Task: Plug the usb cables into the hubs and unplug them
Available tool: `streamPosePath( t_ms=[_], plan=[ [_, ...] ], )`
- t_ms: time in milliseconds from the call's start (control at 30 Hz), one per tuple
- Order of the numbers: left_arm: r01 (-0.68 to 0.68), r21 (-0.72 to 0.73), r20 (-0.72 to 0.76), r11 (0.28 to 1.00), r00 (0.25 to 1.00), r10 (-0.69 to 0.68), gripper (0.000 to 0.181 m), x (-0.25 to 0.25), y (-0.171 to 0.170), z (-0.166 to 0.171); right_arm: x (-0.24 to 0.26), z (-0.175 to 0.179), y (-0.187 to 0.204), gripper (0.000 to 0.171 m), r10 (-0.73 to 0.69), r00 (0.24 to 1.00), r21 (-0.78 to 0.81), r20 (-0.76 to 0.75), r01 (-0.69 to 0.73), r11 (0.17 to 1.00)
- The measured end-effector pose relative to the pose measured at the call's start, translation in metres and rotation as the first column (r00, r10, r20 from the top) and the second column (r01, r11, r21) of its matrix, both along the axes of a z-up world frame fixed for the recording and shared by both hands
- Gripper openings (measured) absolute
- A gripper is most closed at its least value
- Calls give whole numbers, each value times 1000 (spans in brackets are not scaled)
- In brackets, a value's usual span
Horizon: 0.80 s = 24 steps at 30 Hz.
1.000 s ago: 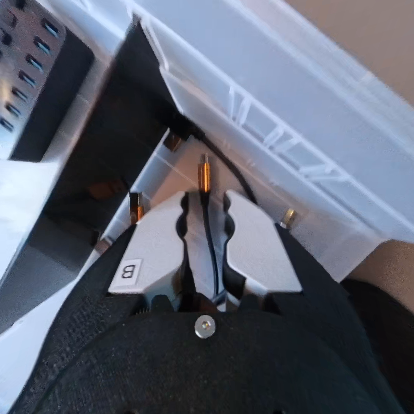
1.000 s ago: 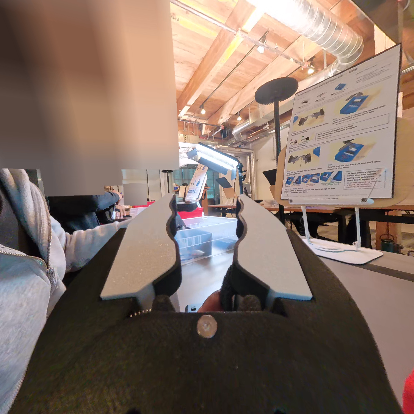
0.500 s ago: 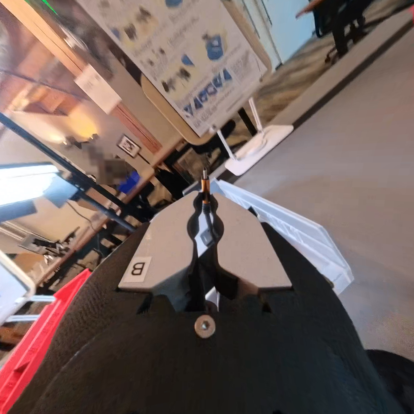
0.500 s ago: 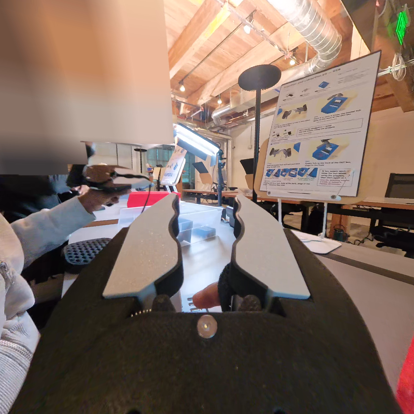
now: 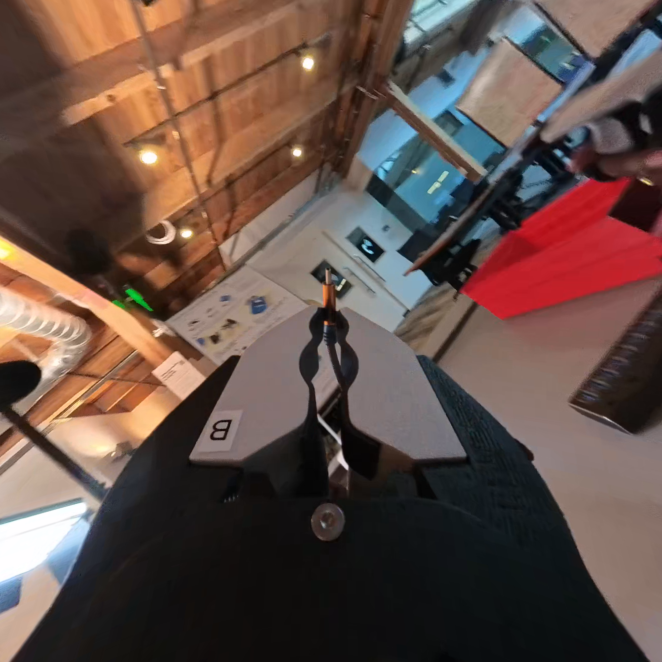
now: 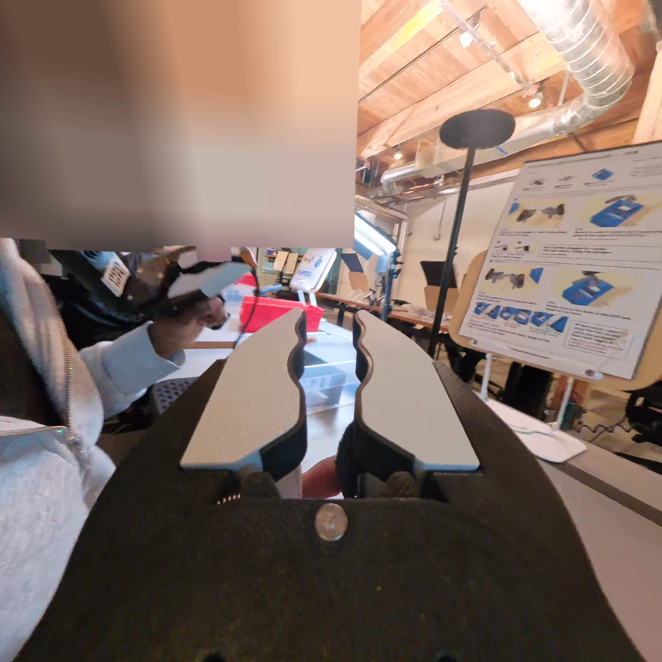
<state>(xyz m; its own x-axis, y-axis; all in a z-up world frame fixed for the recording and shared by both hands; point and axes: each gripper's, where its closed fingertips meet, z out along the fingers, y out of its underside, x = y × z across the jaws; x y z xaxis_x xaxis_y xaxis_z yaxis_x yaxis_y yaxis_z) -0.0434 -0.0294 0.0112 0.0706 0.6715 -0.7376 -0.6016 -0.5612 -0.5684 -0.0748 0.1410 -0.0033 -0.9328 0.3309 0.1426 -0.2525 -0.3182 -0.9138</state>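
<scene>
My left gripper [image 5: 329, 317] is shut on a black USB cable. The cable's orange plug [image 5: 329, 298] sticks out past the fingertips with its metal tip free, raised in the air and pointing towards the ceiling. The cable runs back between the jaws. A blurred dark block with a silver edge [image 5: 623, 376], which looks like the hub, lies at the right edge on the table. My right gripper [image 6: 329, 318] is open with a narrow gap and empty. In its view the left gripper [image 6: 204, 283] shows far left in a person's hand, with the cable [image 6: 250, 308] hanging from it.
Clear plastic bins [image 6: 322, 379] stand on the grey table ahead of my right gripper, with a red bin [image 6: 276, 311] behind them, also in the left wrist view [image 5: 573, 250]. An instruction board on a stand [image 6: 573, 268] and a black lamp pole [image 6: 451, 250] are at the right.
My left gripper closed on the orange-plug cable in the white bin, lifted it out and swung up towards the ceiling. My right gripper's jaws have narrowed.
</scene>
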Motion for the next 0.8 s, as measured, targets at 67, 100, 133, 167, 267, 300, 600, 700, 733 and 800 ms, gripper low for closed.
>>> streamPosePath(
  t_ms=[67,100,133,167,267,300,600,700,733,800],
  plan=[
    [25,-71,61,997,998,-21,7,-10,22,-32,7,-5,-11,24,60,998,64,37,-62,996],
    [44,-89,86,995,996,-36,7,-14,32,-45,13,-10,-17,25,101,993,107,57,-107,988],
    [64,-102,115,993,992,-52,7,-17,40,-57,18,-16,-22,25,146,986,152,84,-157,976],
    [85,-120,144,989,987,-68,7,-20,49,-69,23,-23,-27,26,183,976,197,116,-203,959],
    [145,-168,199,975,974,-110,7,-22,69,-93,41,-40,-26,29,260,960,333,99,-279,901],
    [170,-175,222,970,966,-129,7,-22,74,-99,44,-38,-19,26,259,963,342,73,-269,900],
    [321,-146,371,936,895,-249,7,-22,109,-130,36,-47,0,17,171,980,415,104,-199,888],
    [322,-178,375,930,896,-238,7,-24,113,-133,32,-75,-34,20,183,975,507,125,-221,833],
    [327,-188,383,926,893,-237,7,-24,114,-135,32,-84,-45,21,188,977,538,97,-211,816],
    [339,-208,419,918,879,-229,7,-24,114,-141,29,-94,-59,22,176,984,575,5,-147,805]
  ],
)
